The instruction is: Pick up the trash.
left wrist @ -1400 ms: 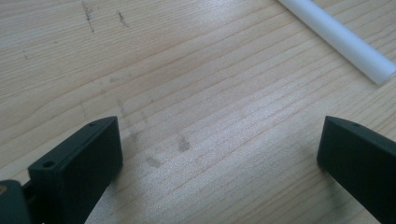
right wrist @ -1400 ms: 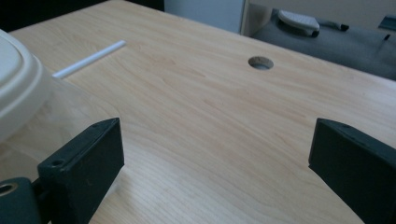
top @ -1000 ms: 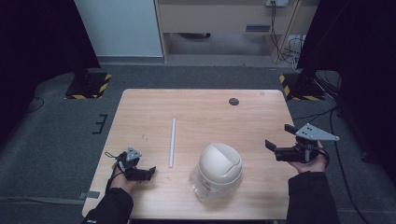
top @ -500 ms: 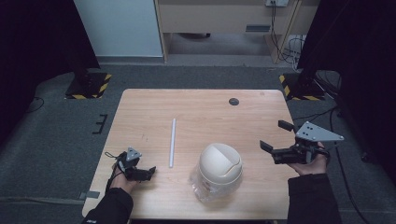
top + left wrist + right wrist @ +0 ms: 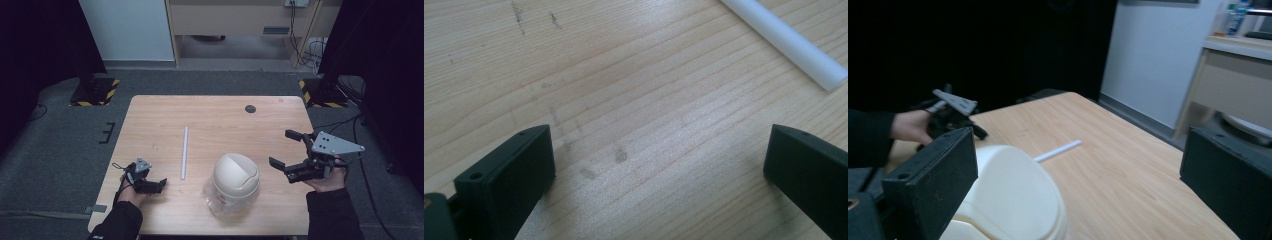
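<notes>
**Right gripper closing on the domed bin across a pale wooden table**

A pale wooden table (image 5: 160, 120) stands on grey carpet in a dim room, with a light wall panel and a wooden cabinet behind it. Over the last second I see the right gripper (image 5: 289, 154) move inward from the table's right edge toward the cream domed bin (image 5: 235, 177); the bin, the white tube (image 5: 184, 152) and the left gripper (image 5: 159, 184) keep their places. I judge this to be the approach to a grasp on the bin, not yet made: the right fingers are spread wide and hold nothing, and the bin sits just beyond their tips, apart from them, on a crumpled clear plastic bag (image 5: 212, 195).

The left fingers are likewise released and empty, resting low over bare wood, with the tube's near end lying ahead of them and off toward the right finger (image 5: 809, 165).

The high view gives the layout: the bin between the two grippers, the tube between the bin and the left gripper, and a small dark disc (image 5: 250, 108) at the far edge. The right gripper view adds what that plan lacks: the bin's smooth lid (image 5: 1013, 195) rising beside the left finger (image 5: 933, 185), and the other hand (image 5: 910, 125) beyond it. The left gripper view alone resolves the wood grain and faint scuffs between its fingers.
</notes>
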The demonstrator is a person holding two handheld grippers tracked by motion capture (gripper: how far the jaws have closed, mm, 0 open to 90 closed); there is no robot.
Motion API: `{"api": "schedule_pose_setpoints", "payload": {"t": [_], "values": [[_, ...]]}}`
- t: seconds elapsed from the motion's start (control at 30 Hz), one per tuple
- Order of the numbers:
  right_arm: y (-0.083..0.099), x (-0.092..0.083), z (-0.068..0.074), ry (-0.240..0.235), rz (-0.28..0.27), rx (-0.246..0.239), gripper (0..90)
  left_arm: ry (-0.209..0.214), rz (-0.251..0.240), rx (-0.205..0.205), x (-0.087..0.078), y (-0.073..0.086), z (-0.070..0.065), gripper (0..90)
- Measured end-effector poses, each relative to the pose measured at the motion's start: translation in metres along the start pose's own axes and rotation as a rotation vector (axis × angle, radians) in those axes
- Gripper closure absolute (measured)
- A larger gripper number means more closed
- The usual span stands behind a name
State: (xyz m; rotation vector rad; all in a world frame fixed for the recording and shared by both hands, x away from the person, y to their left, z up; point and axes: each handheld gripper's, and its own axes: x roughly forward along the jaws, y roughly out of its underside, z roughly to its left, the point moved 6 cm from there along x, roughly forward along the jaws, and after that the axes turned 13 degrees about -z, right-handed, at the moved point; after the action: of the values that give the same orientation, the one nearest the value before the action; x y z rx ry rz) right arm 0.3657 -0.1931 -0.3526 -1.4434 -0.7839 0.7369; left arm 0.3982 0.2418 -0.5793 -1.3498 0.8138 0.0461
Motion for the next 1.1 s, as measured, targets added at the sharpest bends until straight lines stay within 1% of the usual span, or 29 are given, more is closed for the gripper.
{"api": "schedule_pose_setpoints", "payload": {"t": [0.07, 0.1, 0.13, 0.23, 0.3, 0.33, 0.37, 0.4, 0.43, 0.5, 0.53, 0.57, 0.83, 1.1], "values": [[0.0, 0.001, 0.001, -0.008, -0.001, -0.001, 2.3, 0.001, 0.0, -0.001, 0.0, 0.0, 0.0, 0.0], [0.001, 0.002, 0.004, -0.028, 0.004, 0.006, 2.4, 0.001, 0.0, -0.001, 0.0, 0.0, 0.0, 0.0], [0.001, 0.002, 0.004, -0.028, 0.004, 0.006, 2.4, 0.001, 0.0, -0.001, 0.0, 0.0, 0.0, 0.0], [0.005, 0.006, 0.009, -0.064, 0.02, 0.016, 2.6, 0.001, 0.0, -0.001, 0.0, 0.0, 0.0, 0.0], [0.009, 0.008, 0.011, -0.076, 0.037, 0.02, 2.7, 0.001, 0.0, -0.001, 0.0, 0.0, 0.0, 0.0], [0.009, 0.008, 0.011, -0.076, 0.037, 0.02, 2.7, 0.001, 0.0, -0.001, 0.0, 0.0, 0.0, 0.0], [0.011, 0.01, 0.012, -0.084, 0.042, 0.024, 2.9, 0.001, 0.0, -0.001, 0.0, 0.0, 0.0, 0.0], [0.017, 0.013, 0.014, -0.096, 0.065, 0.029, 3.0, 0.001, 0.0, -0.001, 0.0, 0.0, 0.0, 0.0], [0.019, 0.014, 0.015, -0.101, 0.07, 0.024, 3.0, 0.001, 0.0, -0.001, 0.0, 0.0, 0.0, 0.0], [0.023, 0.017, 0.018, -0.124, 0.076, 0.043, 3.1, 0.001, 0.0, -0.001, 0.0, 0.0, 0.0, 0.0], [0.023, 0.017, 0.018, -0.124, 0.076, 0.043, 3.1, 0.001, 0.0, -0.001, 0.0, 0.0, 0.0, 0.0], [0.028, 0.019, 0.02, -0.138, 0.093, 0.056, 3.1, 0.001, 0.0, -0.001, 0.0, 0.0, 0.0, 0.0], [0.041, 0.026, 0.03, -0.2, 0.14, 0.062, 3.2, 0.001, -0.001, -0.001, 0.0, 0.0, 0.0, 0.0], [0.059, 0.036, 0.041, -0.247, 0.197, 0.076, 3.7, 0.001, -0.001, -0.002, 0.0, 0.0, 0.0, 0.0]]}}
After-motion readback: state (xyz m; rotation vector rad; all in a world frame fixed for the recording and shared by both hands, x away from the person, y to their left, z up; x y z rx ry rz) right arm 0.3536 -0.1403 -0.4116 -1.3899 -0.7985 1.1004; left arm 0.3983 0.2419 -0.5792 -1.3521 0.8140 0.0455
